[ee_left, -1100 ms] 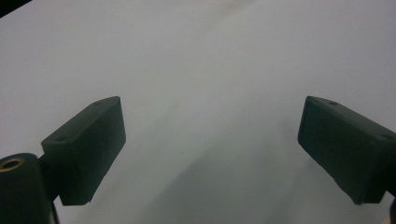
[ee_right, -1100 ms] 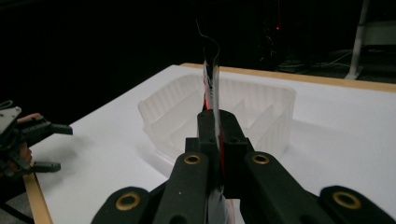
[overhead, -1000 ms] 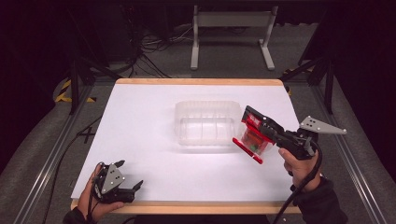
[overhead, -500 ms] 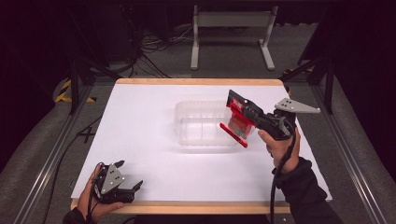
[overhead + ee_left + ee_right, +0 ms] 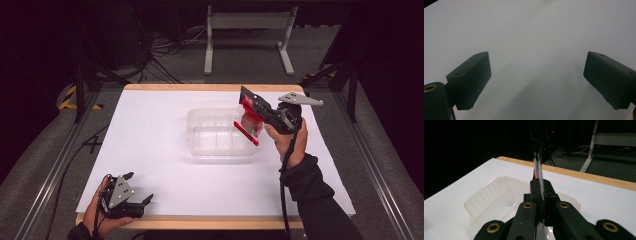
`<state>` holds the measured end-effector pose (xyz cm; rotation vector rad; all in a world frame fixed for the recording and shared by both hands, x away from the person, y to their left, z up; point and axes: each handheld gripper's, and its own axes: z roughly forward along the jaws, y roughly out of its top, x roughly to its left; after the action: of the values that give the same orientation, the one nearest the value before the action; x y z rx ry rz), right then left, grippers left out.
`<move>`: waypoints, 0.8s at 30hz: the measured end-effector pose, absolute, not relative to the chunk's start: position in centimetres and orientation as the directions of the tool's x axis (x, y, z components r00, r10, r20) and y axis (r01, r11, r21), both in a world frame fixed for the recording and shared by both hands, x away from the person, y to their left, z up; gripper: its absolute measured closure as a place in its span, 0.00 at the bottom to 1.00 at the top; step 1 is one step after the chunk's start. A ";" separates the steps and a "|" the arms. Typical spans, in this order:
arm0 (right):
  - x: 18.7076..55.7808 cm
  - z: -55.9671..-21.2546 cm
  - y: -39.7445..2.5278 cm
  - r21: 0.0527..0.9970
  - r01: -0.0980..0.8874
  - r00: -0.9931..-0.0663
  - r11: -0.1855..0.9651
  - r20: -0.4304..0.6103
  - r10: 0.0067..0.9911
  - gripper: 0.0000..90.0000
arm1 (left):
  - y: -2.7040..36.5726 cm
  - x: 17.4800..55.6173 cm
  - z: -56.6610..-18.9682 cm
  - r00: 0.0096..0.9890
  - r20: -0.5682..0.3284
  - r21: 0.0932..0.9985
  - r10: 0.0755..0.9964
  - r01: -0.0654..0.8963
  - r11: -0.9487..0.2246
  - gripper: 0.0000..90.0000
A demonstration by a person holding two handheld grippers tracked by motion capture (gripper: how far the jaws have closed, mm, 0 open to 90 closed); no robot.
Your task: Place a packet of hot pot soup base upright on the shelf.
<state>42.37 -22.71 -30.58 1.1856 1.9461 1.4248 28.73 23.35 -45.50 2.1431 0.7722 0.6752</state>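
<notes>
Right hand-held gripper [image 5: 251, 111] clamped on red packet [image 5: 248, 123] above clear plastic tray [image 5: 216, 135]; left one [image 5: 140, 200] open.

Red-edged packet [image 5: 248, 122], clear plastic tray [image 5: 210, 146], white table [image 5: 150, 130], black claw [image 5: 248, 107].

Black tongs [image 5: 250, 114], brass screws, grey three-cornered plate [image 5: 300, 99], black cable [image 5: 285, 190]; dark sleeve [image 5: 315, 200] on right arm.

White table [image 5: 150, 135] (clear tray [image 5: 215, 142] atop)
</notes>
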 end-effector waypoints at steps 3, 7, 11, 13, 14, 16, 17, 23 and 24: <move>42.8 -30.7 -22.1 0.919 0.379 -0.524 0.111 0.115 0.844 1.00 | 23.4 28.7 -45.5 0.681 0.216 0.785 0.699 0.304 -0.540 0.09; 43.8 -31.2 -21.1 0.911 0.396 -0.503 0.115 0.111 0.857 1.00 | 23.4 28.7 -45.5 0.681 0.217 0.784 0.699 0.305 -0.541 0.09; 44.4 -31.4 -20.6 0.909 0.401 -0.482 0.112 0.105 0.870 1.00 | 23.4 28.7 -45.5 0.681 0.219 0.784 0.699 0.304 -0.541 0.09; 44.6 -31.4 -20.6 0.909 0.403 -0.473 0.105 0.109 0.874 1.00 | 23.5 28.7 -45.5 0.681 0.219 0.784 0.699 0.304 -0.542 0.09; 44.7 -31.4 -20.6 0.910 0.403 -0.461 0.095 0.113 0.880 1.00 | 23.5 28.7 -45.5 0.682 0.219 0.783 0.697 0.303 -0.543 0.09; 44.8 -31.4 -20.6 0.911 0.402 -0.443 0.090 0.108 0.890 1.00 | 23.4 28.7 -45.5 0.682 0.220 0.783 0.698 0.304 -0.543 0.09; 44.8 -31.4 -20.6 0.911 0.402 -0.440 0.089 0.106 0.892 1.00 | 23.4 28.6 -45.5 0.682 0.219 0.783 0.698 0.304 -0.542 0.09; 45.2 -31.8 -20.2 0.906 0.414 -0.431 0.093 0.105 0.896 1.00 | 23.4 28.6 -45.5 0.684 0.219 0.781 0.696 0.304 -0.545 0.09; 45.2 -31.8 -20.2 0.906 0.414 -0.431 0.093 0.105 0.896 1.00 | 23.4 28.6 -45.5 0.684 0.219 0.781 0.696 0.304 -0.545 0.09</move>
<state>45.22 -20.16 -31.79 1.2816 1.8928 1.3106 28.65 23.37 -45.49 2.1493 0.7635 0.6743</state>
